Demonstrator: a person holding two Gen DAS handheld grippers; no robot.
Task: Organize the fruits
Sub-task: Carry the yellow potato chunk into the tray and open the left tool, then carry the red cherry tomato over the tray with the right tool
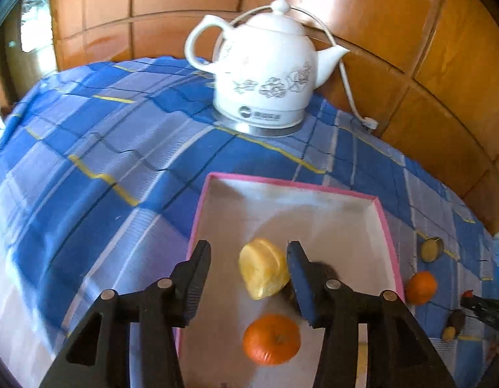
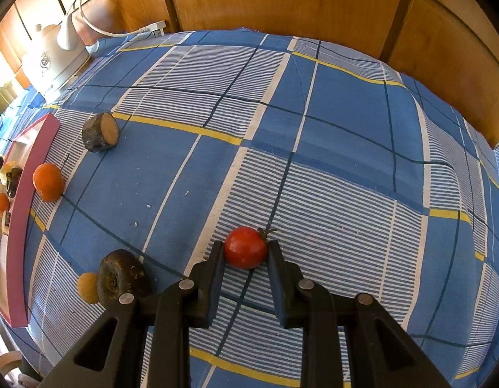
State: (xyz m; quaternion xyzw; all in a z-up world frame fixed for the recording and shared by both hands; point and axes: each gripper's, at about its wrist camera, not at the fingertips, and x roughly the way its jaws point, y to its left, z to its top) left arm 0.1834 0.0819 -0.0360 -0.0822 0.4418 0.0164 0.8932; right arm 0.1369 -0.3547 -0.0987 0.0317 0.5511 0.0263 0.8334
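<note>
Red tomato [image 2: 245, 247] being pinched by right gripper [image 2: 246, 252]; left gripper [image 1: 249, 258] hovering wide apart, holding nothing, over pink-rimmed tray [image 1: 330, 190].

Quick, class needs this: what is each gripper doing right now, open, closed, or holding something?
Left gripper: open above the pink-rimmed tray, holding nothing.
Right gripper: closed on the red tomato on the checked cloth.

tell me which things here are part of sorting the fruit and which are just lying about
Part of the job:
pink-rimmed tray
peeled yellow fruit and orange in the tray
orange beside the tray
red tomato between the right gripper fingers
left gripper, open over the tray

Lying about:
white kettle
its cord
checked cloth
</note>
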